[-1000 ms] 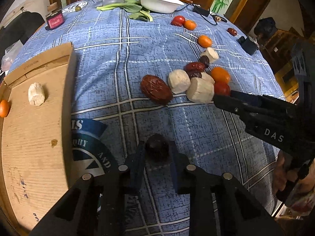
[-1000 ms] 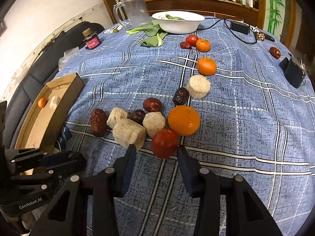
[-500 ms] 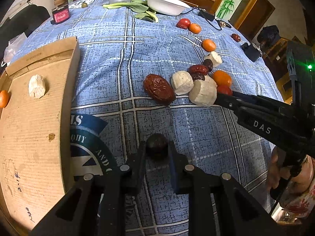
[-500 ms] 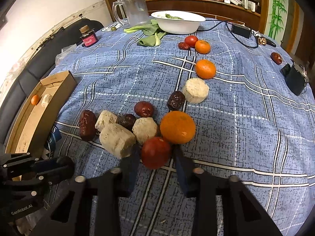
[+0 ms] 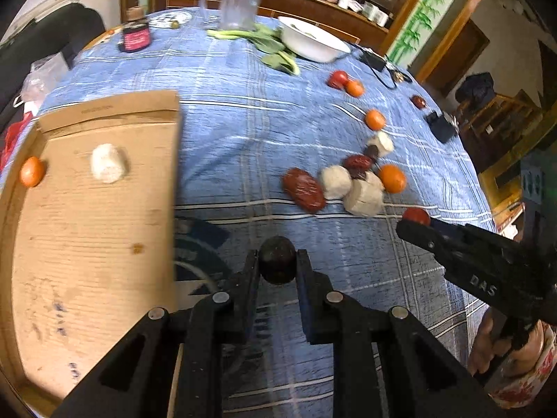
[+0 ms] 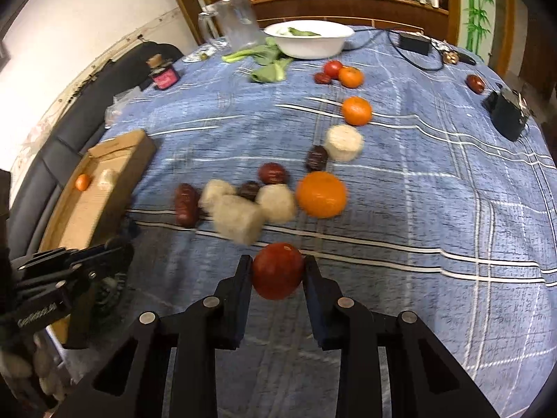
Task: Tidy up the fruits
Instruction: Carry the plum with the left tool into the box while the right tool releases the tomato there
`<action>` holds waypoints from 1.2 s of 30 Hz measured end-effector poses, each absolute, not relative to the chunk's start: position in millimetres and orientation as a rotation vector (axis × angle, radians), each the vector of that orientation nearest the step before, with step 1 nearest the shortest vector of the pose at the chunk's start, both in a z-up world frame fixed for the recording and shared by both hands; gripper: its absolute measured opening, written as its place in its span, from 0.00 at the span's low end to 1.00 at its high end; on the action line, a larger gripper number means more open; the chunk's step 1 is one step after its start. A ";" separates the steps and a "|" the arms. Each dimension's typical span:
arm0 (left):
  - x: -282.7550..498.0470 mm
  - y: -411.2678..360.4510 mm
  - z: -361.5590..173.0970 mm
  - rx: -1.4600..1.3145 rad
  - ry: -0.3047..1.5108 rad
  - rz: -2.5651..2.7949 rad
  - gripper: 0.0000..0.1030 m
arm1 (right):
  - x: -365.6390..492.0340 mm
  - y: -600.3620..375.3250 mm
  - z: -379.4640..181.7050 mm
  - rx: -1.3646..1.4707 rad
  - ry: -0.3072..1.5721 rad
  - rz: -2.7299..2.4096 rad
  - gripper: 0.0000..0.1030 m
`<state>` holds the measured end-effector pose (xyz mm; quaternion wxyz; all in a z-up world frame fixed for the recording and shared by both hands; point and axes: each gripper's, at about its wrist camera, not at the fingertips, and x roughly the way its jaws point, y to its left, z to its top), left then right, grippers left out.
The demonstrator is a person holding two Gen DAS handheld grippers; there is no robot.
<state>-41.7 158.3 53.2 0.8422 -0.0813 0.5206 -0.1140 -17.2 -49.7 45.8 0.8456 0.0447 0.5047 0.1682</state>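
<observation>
Bare tablecloth (image 6: 435,209) rightward (box (image 5: 87,226) leftward)

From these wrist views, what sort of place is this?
Probably a home dining room: a table under a blue plaid cloth, a wooden sideboard crowded with bottles, and a white bowl holding greens.

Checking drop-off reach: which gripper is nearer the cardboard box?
Left. The left gripper, shut on a dark round fruit, is right beside the cardboard box. The right gripper, clamping a red tomato, is farther out by the fruit pile.
</observation>
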 end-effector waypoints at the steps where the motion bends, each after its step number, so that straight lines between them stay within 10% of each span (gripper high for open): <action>1: -42.7 167.4 55.5 -0.176 1.095 -0.226 0.19 | -18.0 -42.1 49.5 0.092 1.060 0.370 0.30; 17: -13.9 341.9 48.9 -0.213 1.124 0.047 0.19 | 5.3 156.7 73.0 0.050 1.072 0.685 0.31; 36: 3.1 370.3 31.0 -0.256 1.157 0.027 0.23 | 23.4 229.8 24.2 -0.103 1.130 0.619 0.31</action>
